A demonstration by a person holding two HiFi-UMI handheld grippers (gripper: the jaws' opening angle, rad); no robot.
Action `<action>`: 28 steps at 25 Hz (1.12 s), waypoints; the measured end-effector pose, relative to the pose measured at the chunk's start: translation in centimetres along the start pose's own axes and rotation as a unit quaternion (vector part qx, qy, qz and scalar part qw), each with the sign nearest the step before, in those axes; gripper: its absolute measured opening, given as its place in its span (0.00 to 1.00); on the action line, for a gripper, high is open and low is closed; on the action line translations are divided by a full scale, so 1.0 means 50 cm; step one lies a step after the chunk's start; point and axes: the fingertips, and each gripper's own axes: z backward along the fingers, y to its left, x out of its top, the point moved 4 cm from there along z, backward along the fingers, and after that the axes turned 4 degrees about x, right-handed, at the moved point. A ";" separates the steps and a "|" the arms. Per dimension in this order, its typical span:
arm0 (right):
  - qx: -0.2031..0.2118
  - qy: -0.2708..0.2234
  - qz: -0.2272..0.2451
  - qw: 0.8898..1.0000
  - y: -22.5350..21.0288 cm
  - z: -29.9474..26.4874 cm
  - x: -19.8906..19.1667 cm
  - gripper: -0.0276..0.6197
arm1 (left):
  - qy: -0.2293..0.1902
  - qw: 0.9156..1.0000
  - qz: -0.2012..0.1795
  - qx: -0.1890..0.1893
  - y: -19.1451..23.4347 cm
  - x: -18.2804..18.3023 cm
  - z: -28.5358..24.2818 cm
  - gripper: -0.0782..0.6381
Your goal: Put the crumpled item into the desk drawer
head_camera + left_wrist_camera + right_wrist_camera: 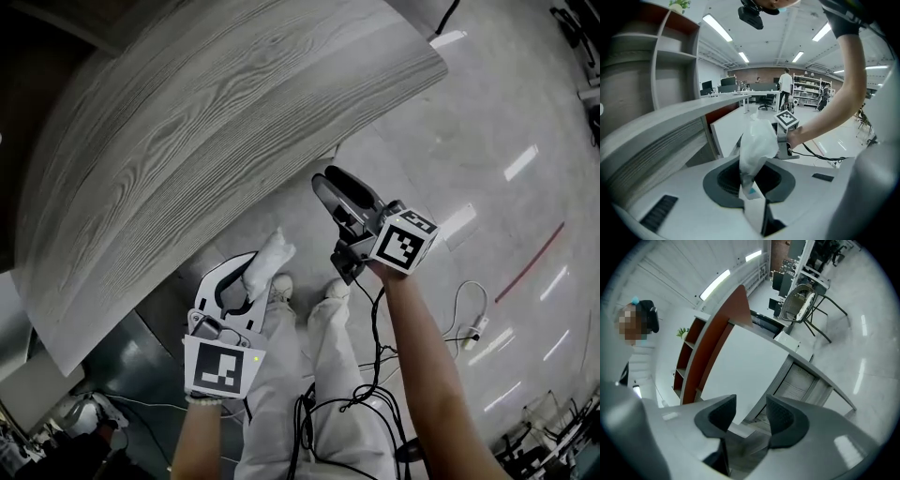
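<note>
The crumpled item (269, 255) is a white, scrunched plastic bag. My left gripper (246, 281) is shut on its lower end, just below the grey wood-grain desk top (206, 122). In the left gripper view the bag (758, 143) stands up from between the jaws (750, 185). My right gripper (330, 183) hangs to the bag's right, near the desk's edge, open and empty. In the right gripper view its dark pads (785, 416) stand apart, facing the desk's drawer fronts (794, 383), which look closed.
Black cables (375, 375) and a power strip (473, 328) lie on the glossy floor by the person's legs (309, 375). A brown shelf unit (689, 357) stands at the desk's end. A chair (801, 301) and standing people (786, 89) are far off.
</note>
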 end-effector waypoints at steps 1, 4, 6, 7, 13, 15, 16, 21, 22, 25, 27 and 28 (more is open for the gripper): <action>0.004 -0.001 -0.011 1.000 -0.006 -0.009 -0.002 0.35 | 0.007 1.000 0.003 0.001 0.002 -0.008 -0.005 0.18; 0.013 0.002 -0.026 1.000 -0.027 -0.031 -0.011 0.38 | 0.024 1.000 0.006 0.004 0.009 -0.026 -0.016 0.18; 0.017 0.007 -0.031 0.999 -0.037 -0.043 -0.018 0.40 | 0.031 0.999 0.005 0.006 0.015 -0.034 -0.020 0.18; 0.020 0.006 -0.037 0.999 -0.041 -0.048 -0.021 0.42 | 0.034 0.999 0.004 0.006 0.017 -0.038 -0.023 0.18; 0.064 -0.014 -0.091 0.994 -0.058 -0.068 -0.026 0.46 | 0.047 0.999 0.004 0.005 0.023 -0.061 -0.036 0.18; 0.093 -0.027 -0.111 0.989 -0.059 -0.072 -0.027 0.46 | 0.049 0.999 0.006 0.003 0.024 -0.067 -0.040 0.18; 0.104 -0.033 -0.117 0.987 -0.060 -0.074 -0.026 0.46 | 0.051 0.999 0.007 0.003 0.024 -0.071 -0.042 0.18; 0.145 -0.066 -0.143 0.977 -0.064 -0.082 -0.030 0.45 | 0.062 0.998 0.009 0.003 0.034 -0.090 -0.055 0.18; 0.156 -0.075 -0.145 0.974 -0.062 -0.084 -0.027 0.45 | 0.065 0.998 0.008 0.003 0.035 -0.094 -0.056 0.18; 0.171 -0.087 -0.145 0.971 -0.057 -0.088 -0.023 0.46 | 0.068 0.998 0.006 0.000 0.035 -0.100 -0.061 0.18; 0.179 -0.093 -0.143 0.969 -0.055 -0.088 -0.022 0.45 | 0.068 0.998 0.006 -0.002 0.034 -0.100 -0.064 0.18; 0.185 -0.098 -0.142 0.967 -0.053 -0.088 -0.021 0.44 | 0.068 0.998 0.005 -0.003 0.032 -0.099 -0.065 0.18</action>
